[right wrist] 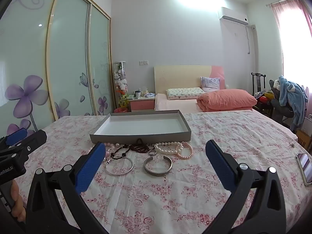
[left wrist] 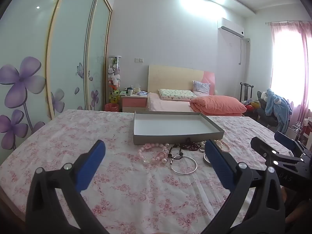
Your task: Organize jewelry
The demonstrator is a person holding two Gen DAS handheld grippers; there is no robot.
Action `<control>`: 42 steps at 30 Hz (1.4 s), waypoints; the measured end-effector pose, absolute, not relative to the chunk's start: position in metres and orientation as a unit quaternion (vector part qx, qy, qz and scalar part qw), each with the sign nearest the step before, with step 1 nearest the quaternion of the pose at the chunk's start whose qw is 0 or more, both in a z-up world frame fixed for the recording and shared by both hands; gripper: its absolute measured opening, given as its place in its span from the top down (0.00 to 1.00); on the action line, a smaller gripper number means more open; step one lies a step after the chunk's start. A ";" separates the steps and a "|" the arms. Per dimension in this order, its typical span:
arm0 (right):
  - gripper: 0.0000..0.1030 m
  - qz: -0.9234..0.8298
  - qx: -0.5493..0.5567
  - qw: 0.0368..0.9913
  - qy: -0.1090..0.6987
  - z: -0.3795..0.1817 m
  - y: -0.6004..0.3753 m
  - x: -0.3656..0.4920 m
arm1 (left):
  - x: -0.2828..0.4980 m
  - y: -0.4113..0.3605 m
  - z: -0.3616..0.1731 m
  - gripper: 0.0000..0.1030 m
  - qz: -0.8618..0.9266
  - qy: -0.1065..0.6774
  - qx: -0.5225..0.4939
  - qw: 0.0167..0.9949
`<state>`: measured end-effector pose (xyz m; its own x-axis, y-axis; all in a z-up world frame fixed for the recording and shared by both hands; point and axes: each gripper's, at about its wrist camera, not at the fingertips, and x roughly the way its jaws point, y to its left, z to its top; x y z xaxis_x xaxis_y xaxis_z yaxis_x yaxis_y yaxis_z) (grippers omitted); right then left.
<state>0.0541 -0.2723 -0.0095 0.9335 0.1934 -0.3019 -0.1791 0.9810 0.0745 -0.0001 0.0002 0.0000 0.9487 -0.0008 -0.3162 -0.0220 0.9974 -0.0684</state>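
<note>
A shallow grey box (left wrist: pixel 178 136) (right wrist: pixel 140 135) with a white inside lies empty on the floral tablecloth. Jewelry lies in a row in front of it: a pink bead bracelet (left wrist: pixel 154 154), a dark bead string (left wrist: pixel 185 146) (right wrist: pixel 136 148), a thin silver bangle (left wrist: pixel 183 164) (right wrist: pixel 119 165), a wide silver cuff (right wrist: pixel 158 165), a small ring (right wrist: pixel 152 152), white pearls (right wrist: pixel 167 148) and a pink pearl bracelet (right wrist: pixel 185 152). My left gripper (left wrist: pixel 155 150) is open, short of the pile. My right gripper (right wrist: pixel 155 151) is open too, nothing between its fingers.
A phone (right wrist: pixel 305 167) lies near the table's right edge. Beyond the table stand a bed with an orange quilt (left wrist: pixel 218 103), a nightstand (left wrist: pixel 134 101), a sliding wardrobe (left wrist: pixel 58 68) and a chair with blue clothes (left wrist: pixel 276 105). A hand (right wrist: pixel 16 204) holds the left gripper's handle.
</note>
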 end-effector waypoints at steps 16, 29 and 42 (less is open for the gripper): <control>0.02 0.094 0.023 0.983 0.156 -0.011 -0.273 0.055 | 0.000 0.000 0.000 0.04 0.005 0.161 -0.035 0.986; 0.02 0.095 0.024 0.983 0.158 -0.013 -0.272 0.055 | 0.000 0.000 0.000 0.04 0.006 0.162 -0.035 0.986; 0.02 0.095 0.025 0.982 0.159 -0.019 -0.275 0.052 | 0.000 0.000 0.000 0.04 0.005 0.163 -0.036 0.986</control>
<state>0.0524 -0.2748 -0.0189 0.9313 0.1948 -0.3079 -0.1792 0.9807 0.0787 0.0002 0.0001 0.0000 0.9466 -0.0014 -0.3225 -0.0222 0.9974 -0.0692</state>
